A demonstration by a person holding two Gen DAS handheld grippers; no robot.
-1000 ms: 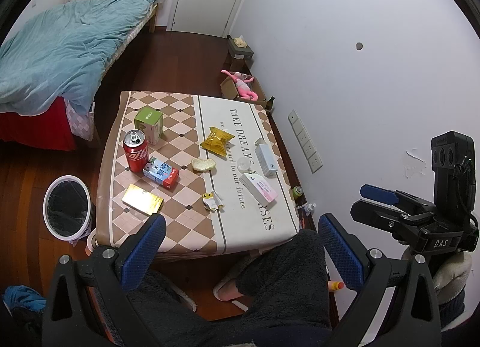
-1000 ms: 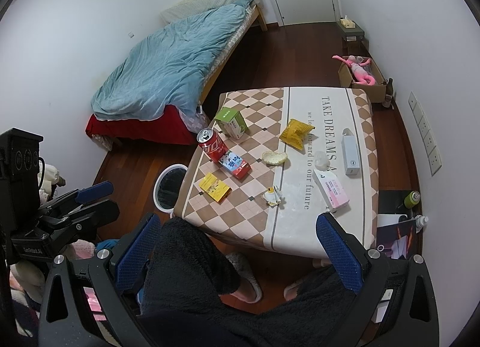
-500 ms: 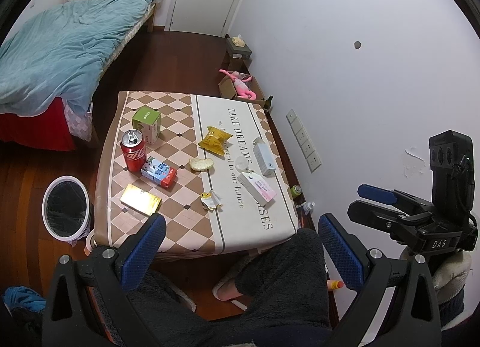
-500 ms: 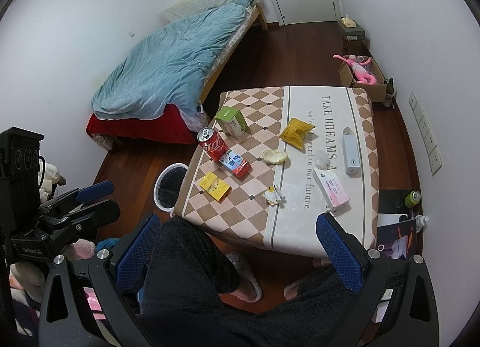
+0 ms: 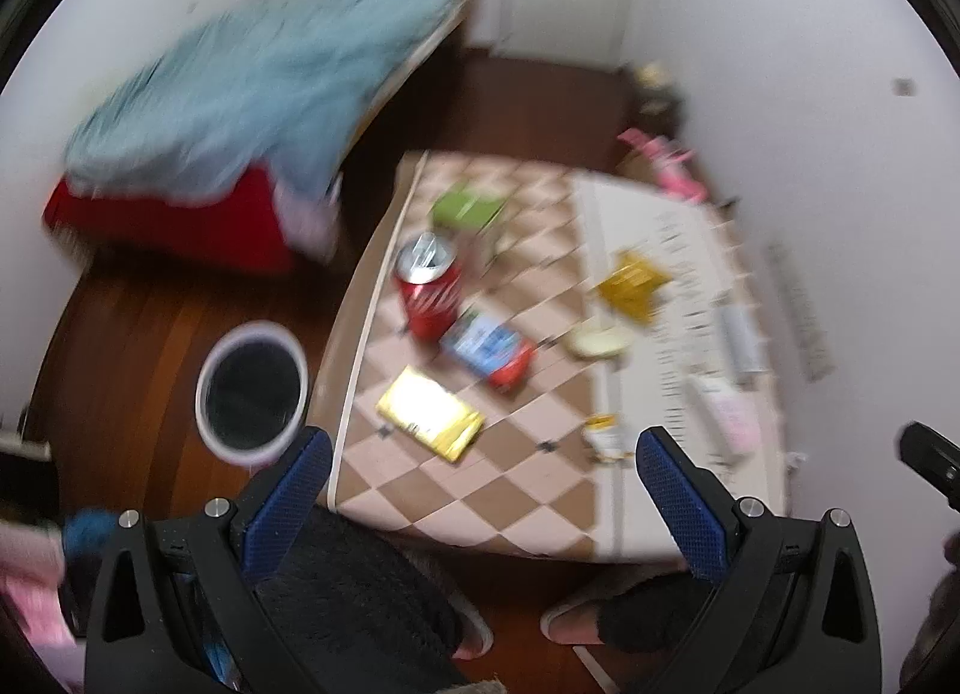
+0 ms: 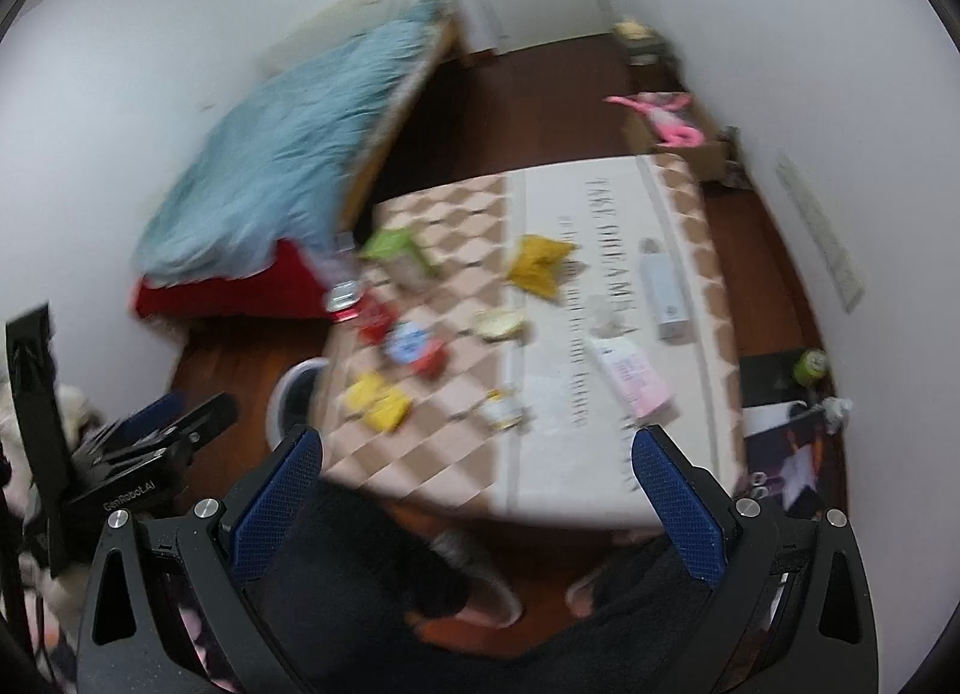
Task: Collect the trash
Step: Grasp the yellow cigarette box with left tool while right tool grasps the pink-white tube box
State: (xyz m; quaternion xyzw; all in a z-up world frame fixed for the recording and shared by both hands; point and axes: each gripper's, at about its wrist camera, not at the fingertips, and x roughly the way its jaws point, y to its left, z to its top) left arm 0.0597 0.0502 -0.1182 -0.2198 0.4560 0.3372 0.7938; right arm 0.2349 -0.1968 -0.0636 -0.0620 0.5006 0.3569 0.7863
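Both views are motion-blurred. A low table point(image 5: 528, 490) with a checked cloth carries trash: a red can point(image 5: 429, 289), a green box point(image 5: 468, 208), a blue-red carton point(image 5: 489, 349), a yellow packet point(image 5: 429, 412), a yellow crumpled bag point(image 5: 630, 286) and a small wrapper point(image 5: 606, 436). A white bin point(image 5: 252, 394) with a black liner stands on the floor left of the table. My left gripper point(image 5: 480, 484) is open above the table's near edge, holding nothing. My right gripper point(image 6: 477, 484) is also open and empty; the can point(image 6: 360, 313) and yellow packet point(image 6: 378, 403) lie ahead of it.
A person's dark-trousered legs and slippers point(image 6: 474, 574) are below the grippers at the table's near side. A bed with a blue duvet point(image 5: 264, 93) stands left, a white wall right. White and pink boxes point(image 6: 630, 376) lie on the table's right half.
Both grippers have swung fast toward the table and left; the table now looms larger. The bin has come closer to the left gripper. Jaws stay open.
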